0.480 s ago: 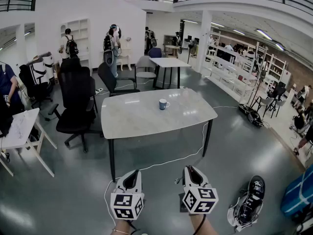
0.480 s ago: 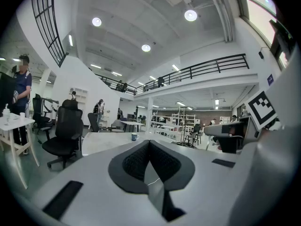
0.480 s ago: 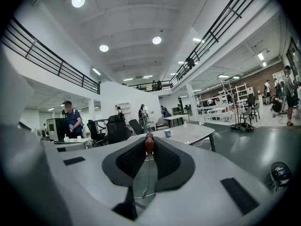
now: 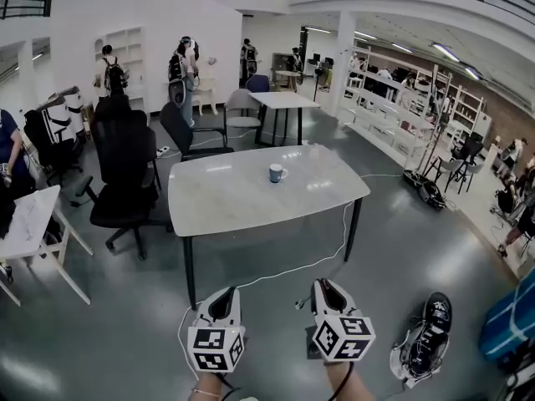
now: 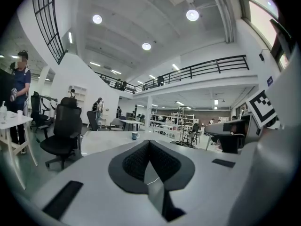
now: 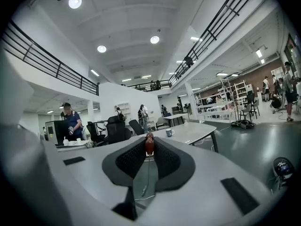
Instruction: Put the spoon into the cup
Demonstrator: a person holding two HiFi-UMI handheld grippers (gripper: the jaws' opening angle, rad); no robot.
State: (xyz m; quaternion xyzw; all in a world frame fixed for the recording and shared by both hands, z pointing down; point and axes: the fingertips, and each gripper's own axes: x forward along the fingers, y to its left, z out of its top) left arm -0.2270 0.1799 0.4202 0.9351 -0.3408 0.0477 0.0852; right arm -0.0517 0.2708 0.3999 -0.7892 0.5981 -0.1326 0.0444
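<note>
A blue-and-white cup [image 4: 276,173] stands on the far part of a white marble-topped table [image 4: 242,203], well ahead of both grippers. The cup [image 5: 135,135] shows small in the left gripper view, and the cup [image 6: 169,132] also in the right gripper view. My right gripper [image 6: 149,140] is shut on a spoon [image 6: 149,146], whose reddish-brown end sticks up between the pads. In the head view the right gripper [image 4: 326,291] hangs over the floor, short of the table. My left gripper [image 4: 224,303] hovers beside it. The left gripper [image 5: 149,143] is shut with nothing in it.
A black office chair [image 4: 124,174] stands at the table's left, another chair [image 4: 188,136] behind it. A white cable [image 4: 284,270] runs across the floor under the table. A helmet-like object [image 4: 426,337] lies on the floor at the right. A small white table [image 4: 33,224] is at the left; people stand far off.
The scene has slid slightly left and up in the head view. Both grippers keep their places low in the picture, with jaws unchanged.
</note>
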